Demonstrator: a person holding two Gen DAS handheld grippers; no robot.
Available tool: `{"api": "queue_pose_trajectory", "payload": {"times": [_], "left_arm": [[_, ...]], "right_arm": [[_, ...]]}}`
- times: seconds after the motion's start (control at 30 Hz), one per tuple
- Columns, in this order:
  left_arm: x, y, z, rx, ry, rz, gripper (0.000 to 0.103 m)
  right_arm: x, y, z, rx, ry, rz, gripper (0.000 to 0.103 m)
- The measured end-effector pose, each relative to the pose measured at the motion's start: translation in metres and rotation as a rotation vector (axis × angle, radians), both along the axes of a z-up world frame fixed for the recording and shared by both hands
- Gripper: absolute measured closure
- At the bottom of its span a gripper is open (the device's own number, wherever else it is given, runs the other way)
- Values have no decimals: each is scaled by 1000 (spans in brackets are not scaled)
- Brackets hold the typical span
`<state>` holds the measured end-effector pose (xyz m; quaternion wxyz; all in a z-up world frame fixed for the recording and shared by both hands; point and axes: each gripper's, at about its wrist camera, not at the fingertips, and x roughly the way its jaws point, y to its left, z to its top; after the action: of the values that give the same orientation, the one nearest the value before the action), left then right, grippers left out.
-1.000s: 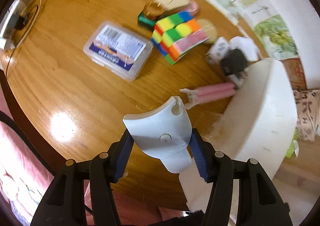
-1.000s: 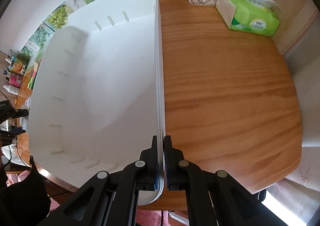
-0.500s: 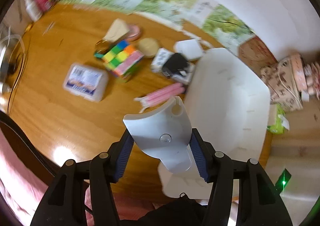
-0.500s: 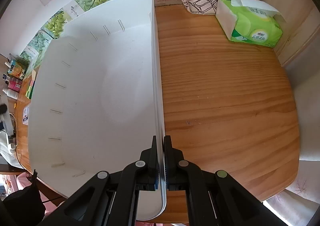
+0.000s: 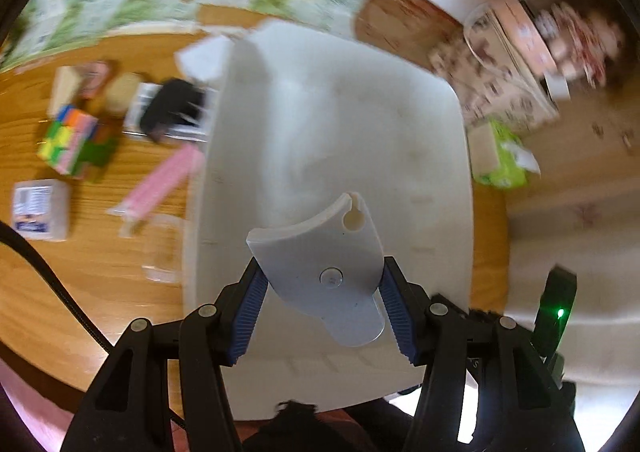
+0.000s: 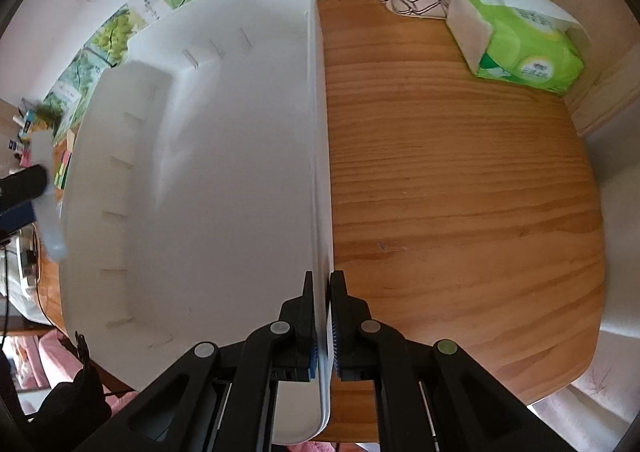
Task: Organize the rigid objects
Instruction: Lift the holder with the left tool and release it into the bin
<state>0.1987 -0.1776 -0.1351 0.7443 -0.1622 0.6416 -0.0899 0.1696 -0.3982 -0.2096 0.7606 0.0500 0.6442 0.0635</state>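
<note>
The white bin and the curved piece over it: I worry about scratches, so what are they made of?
White bin: likely molded plastic, matte, with thin walls and molded slots. Curved piece in the left hand-held gripper: apparently smooth plastic with a slight sheen, a keyhole cutout and a round boss.

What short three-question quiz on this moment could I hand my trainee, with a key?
1. True or false: the left gripper holds a curved pale grey plastic piece between its jaws.
2. Which part of the large white plastic bin is the right gripper clamping? A) rim wall B) floor C) nothing
3. Fill in: the green tissue pack lies on the ____ table, outside the bin.

Key: 1 true; 2 A; 3 wooden. The pink tube-shaped item and the multicoloured block toy on the bin's far side show only in the blurred left wrist view.
</note>
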Motion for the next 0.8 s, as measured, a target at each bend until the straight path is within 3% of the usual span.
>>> {"api": "queue_pose_trajectory", "payload": {"times": [0.17,0.33,0.4,0.53,0.8], "left_arm": [[3,-36,-23,-21,70,-104,42],[9,-50,-34,-44,110,-137,42],[10,-51,-34,-54,106,-138,41],[13,-44,-21,-71,41,-114,27],[13,-8,0,-60,-50,-18,26]], "right_arm": [[6,-2,-3,20,30,24,95],[12,-1,-4,22,52,40,95],[13,1,-4,17,47,48,95],[15,3,-5,12,52,51,95],[16,8,-6,-4,44,56,96]]}}
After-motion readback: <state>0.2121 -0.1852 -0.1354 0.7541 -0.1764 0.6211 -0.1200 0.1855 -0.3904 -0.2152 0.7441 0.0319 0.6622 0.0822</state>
